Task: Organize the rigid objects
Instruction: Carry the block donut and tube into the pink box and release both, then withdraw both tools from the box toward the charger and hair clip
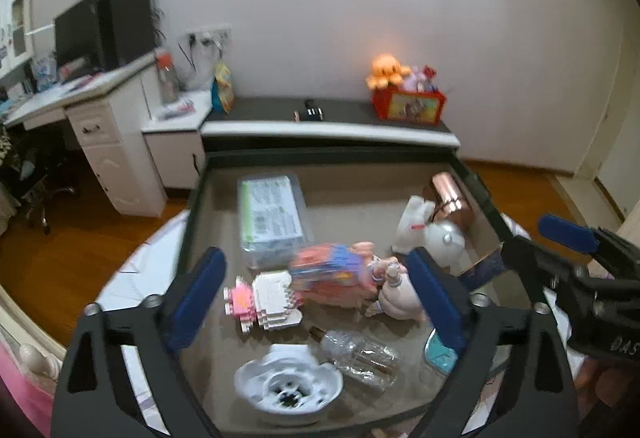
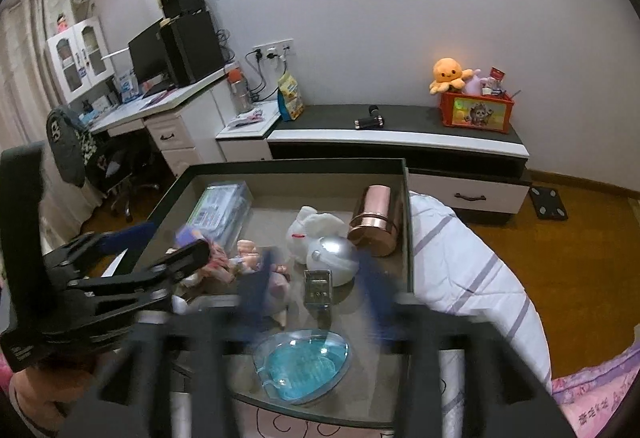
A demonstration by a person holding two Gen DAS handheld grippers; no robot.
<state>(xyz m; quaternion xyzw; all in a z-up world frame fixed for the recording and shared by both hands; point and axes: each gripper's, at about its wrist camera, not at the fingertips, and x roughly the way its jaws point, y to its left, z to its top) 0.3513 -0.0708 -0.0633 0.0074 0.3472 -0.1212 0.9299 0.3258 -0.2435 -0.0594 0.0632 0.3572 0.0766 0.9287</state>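
A dark-rimmed tray (image 1: 320,155) holds several toys. My left gripper (image 1: 318,292) is open above a doll in an orange and blue dress (image 1: 332,274) and a pink and white block figure (image 1: 264,302); its pads touch neither. A clear bottle (image 1: 360,356) and a white round piece (image 1: 288,386) lie nearer. My right gripper (image 2: 316,290) is open and blurred, with a small metal case (image 2: 318,286) standing in the gap, untouched. A blue heart-shaped dish (image 2: 304,362) lies below it. The right gripper (image 1: 528,250) also shows at the right edge of the left wrist view.
Farther back in the tray (image 2: 296,164) are a clear plastic box (image 2: 224,210), a white rabbit (image 2: 316,226), a silver ball (image 2: 332,258) and a copper canister (image 2: 374,218). The tray rests on striped bedding (image 2: 460,258). A low cabinet (image 2: 400,138) and a desk (image 2: 160,106) stand beyond.
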